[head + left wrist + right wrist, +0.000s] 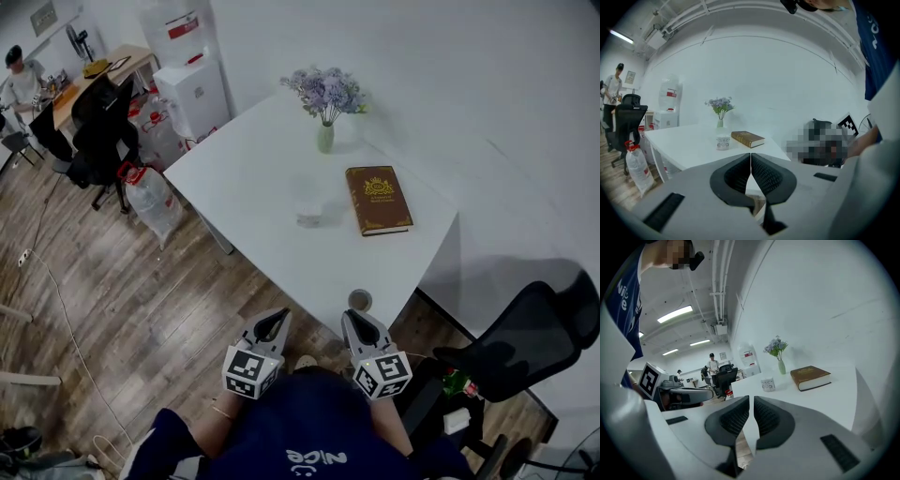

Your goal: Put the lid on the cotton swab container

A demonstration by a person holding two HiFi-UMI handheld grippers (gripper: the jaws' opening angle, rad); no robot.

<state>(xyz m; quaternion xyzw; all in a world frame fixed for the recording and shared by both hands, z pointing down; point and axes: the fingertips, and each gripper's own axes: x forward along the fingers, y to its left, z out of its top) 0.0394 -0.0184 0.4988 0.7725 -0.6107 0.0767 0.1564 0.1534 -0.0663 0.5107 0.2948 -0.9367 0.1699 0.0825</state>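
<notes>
The cotton swab container is a small clear tub standing mid-table, left of a brown book. It also shows in the left gripper view and the right gripper view. A small round lid-like disc lies at the near corner of the white table. My left gripper and right gripper hang side by side just short of that corner, over the wooden floor. The left gripper and the right gripper are both shut with nothing between their jaws.
A vase of purple flowers stands at the table's far side. A black office chair is close on the right. On the left are a water jug, a white dispenser, another black chair and a person at a desk.
</notes>
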